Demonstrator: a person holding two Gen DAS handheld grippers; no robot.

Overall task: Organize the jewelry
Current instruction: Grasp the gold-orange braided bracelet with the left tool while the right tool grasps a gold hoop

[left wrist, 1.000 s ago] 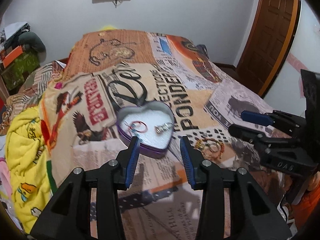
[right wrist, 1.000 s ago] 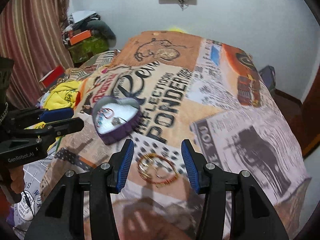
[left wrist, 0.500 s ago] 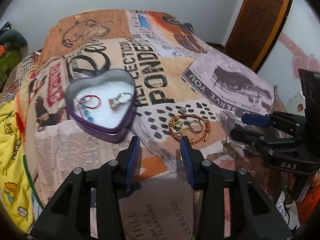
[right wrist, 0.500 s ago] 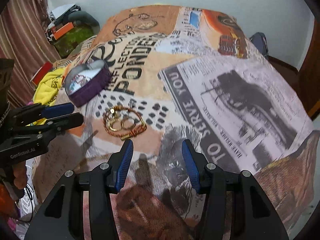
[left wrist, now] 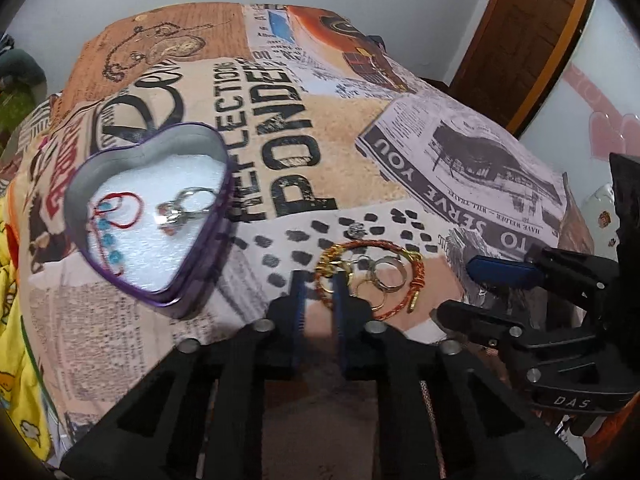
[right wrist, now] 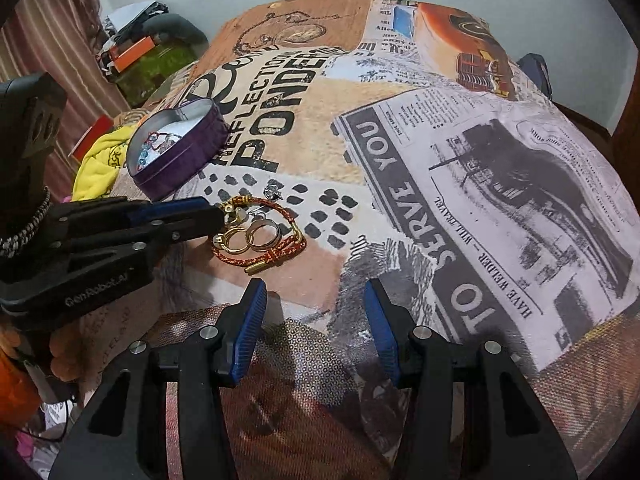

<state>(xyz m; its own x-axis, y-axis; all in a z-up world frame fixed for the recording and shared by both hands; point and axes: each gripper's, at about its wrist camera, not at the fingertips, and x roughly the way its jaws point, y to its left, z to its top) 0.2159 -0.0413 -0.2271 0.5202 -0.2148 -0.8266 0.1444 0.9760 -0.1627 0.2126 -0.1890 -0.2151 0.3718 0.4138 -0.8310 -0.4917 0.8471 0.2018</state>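
Note:
A red-and-gold braided bracelet lies on the printed bedspread, with several gold and silver rings inside its loop. My left gripper points down at the bracelet's left edge, and its jaws are closing on the cord there. A small silver stud lies just beyond. The purple heart tin to the left holds a red thread bracelet and a silver ring. My right gripper hovers open and empty, near side of the bracelet.
A yellow cloth is bunched at the bed's left side. Boxes and clutter stand by the striped curtain. A wooden door is at the right. The bedspread drops away at its right edge.
Both grippers came down toward the bedspread. The left one swung right from the heart tin to the bracelet and its jaws narrowed around the bracelet's edge. The right stayed open.

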